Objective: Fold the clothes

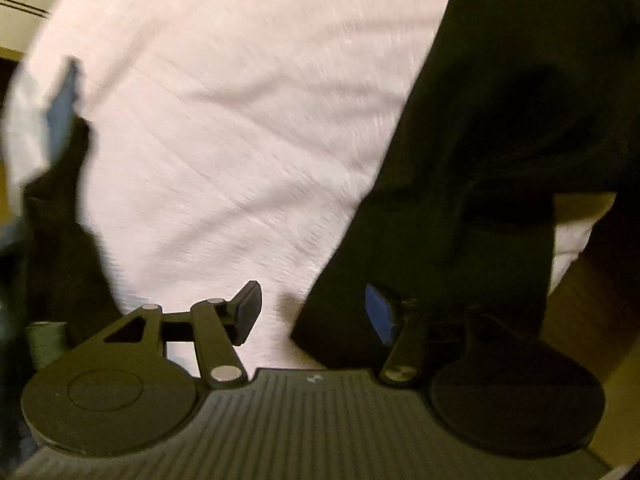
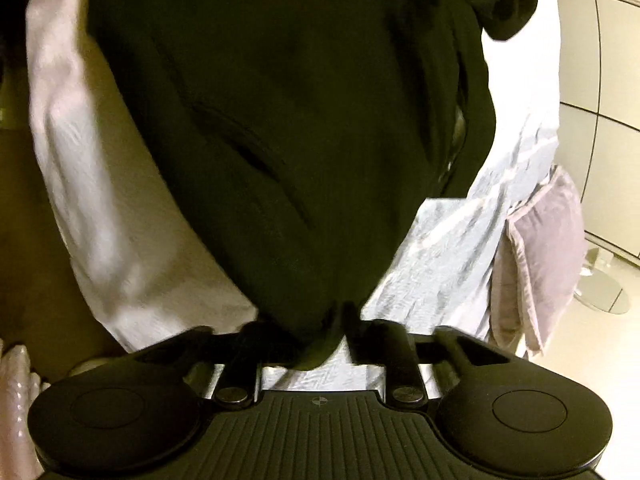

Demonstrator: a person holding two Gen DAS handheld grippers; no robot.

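A black garment lies over a white bedsheet. In the right wrist view my right gripper is shut on a bunched edge of the black garment, which stretches away from the fingers. In the left wrist view my left gripper is open over the sheet, its blue-padded right finger against the edge of the black garment and its left finger over bare sheet. At the far left of that view the other gripper shows, blurred, beside more black cloth.
A pale blue-grey quilted cover lies under the garment. A lilac pillow hangs at the bed's right edge. Tiled floor and a round metal base are beyond. Tan surface shows at right.
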